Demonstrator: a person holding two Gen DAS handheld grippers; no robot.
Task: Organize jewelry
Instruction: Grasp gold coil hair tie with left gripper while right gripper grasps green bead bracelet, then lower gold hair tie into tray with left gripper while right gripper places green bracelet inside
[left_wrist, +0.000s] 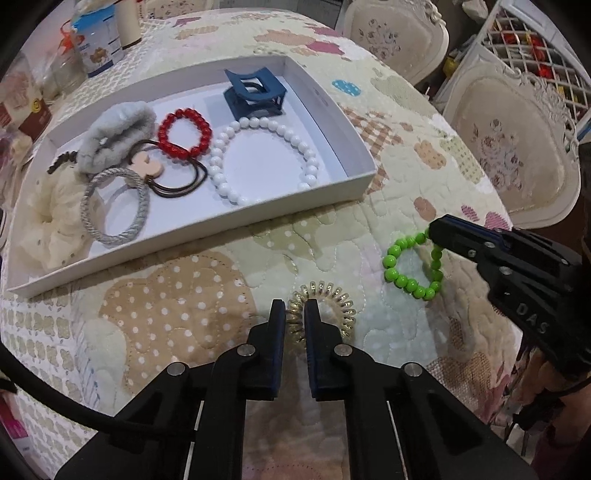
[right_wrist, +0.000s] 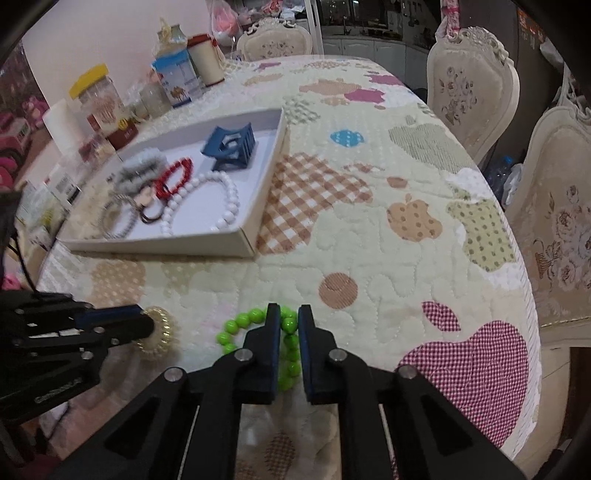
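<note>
left tool (left_wrist: 295, 314) clenched on gold spiral hair tie (left_wrist: 325, 306), tie lying on quilted desk (left_wrist: 184, 295) near front edge. right tool (right_wrist: 288, 321) clenched on green bead bracelet (right_wrist: 255, 332), just beside spiral tie, also on desk. white tray (left_wrist: 354, 147) beyond both, holding white bead bracelet (left_wrist: 258, 158), red bead bracelet (left_wrist: 184, 133), blue claw clip (left_wrist: 253, 94), grey scrunchie (left_wrist: 114, 133), grey rope tie (left_wrist: 114, 206).

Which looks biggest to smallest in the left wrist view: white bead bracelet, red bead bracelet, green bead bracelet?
1. white bead bracelet, clearly the widest loop.
2-3. green bead bracelet and red bead bracelet look about alike; green lies nearer the camera, so no ranking.
</note>
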